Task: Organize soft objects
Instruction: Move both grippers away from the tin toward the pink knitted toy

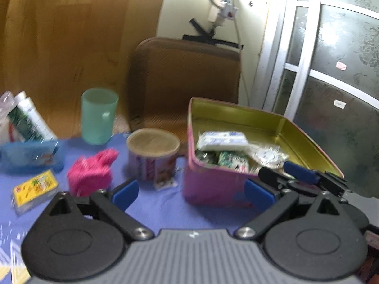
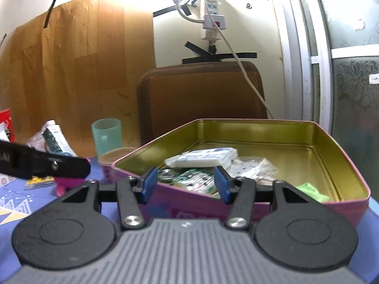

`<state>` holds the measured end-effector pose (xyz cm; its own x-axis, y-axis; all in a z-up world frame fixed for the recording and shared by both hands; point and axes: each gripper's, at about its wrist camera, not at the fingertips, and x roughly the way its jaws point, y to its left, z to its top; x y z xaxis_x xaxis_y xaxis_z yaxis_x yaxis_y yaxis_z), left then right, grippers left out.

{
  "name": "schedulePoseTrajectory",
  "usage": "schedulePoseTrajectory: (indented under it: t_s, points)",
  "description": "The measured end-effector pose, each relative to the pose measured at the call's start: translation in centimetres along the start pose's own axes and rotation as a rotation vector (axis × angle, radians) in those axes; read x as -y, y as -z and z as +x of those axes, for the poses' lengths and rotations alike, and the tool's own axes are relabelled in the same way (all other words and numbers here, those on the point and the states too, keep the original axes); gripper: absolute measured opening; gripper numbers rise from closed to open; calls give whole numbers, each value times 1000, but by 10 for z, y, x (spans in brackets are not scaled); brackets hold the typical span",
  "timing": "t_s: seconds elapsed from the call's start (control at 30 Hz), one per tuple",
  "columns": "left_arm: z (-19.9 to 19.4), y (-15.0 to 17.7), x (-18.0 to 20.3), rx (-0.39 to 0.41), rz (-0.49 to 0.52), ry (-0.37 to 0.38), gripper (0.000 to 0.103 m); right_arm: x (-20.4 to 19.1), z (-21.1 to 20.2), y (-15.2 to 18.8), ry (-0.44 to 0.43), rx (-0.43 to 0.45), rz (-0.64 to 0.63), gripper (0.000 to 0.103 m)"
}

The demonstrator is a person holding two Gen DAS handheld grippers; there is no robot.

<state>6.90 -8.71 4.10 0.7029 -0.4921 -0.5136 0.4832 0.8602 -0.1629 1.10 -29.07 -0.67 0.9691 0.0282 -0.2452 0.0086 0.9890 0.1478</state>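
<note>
Both my left gripper (image 1: 193, 193) and right gripper (image 2: 184, 184) stand apart and empty by the pink tin (image 1: 213, 184), so next I'd fetch the pink cloth (image 1: 91, 171) lying left of it.

A lived-in home room — a table under a blue patterned cloth (image 1: 161, 203), a brown padded chair (image 2: 201, 94) just behind it. Above the chair, a power strip (image 2: 210, 16) taped to the cream wall; left of it, wood-look panelling (image 2: 78, 71); right — a frosted floral glass door (image 2: 355, 90).
</note>
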Motion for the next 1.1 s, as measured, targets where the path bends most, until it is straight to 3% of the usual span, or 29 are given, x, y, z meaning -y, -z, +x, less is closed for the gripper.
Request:
schedulePoseTrajectory:
  t_s: [0.37, 0.87, 1.1]
  points:
    - [-16, 26, -3, -34, 11, -83, 99, -14, -34, 7, 0, 10, 45, 56]
    - [-14, 55, -12, -58, 63, -184, 99, -7, -27, 34, 51, -78, 204, 59]
    - [-3, 63, -14, -88, 73, -204, 99, 2, -25, 35, 37, -97, 270, 59]
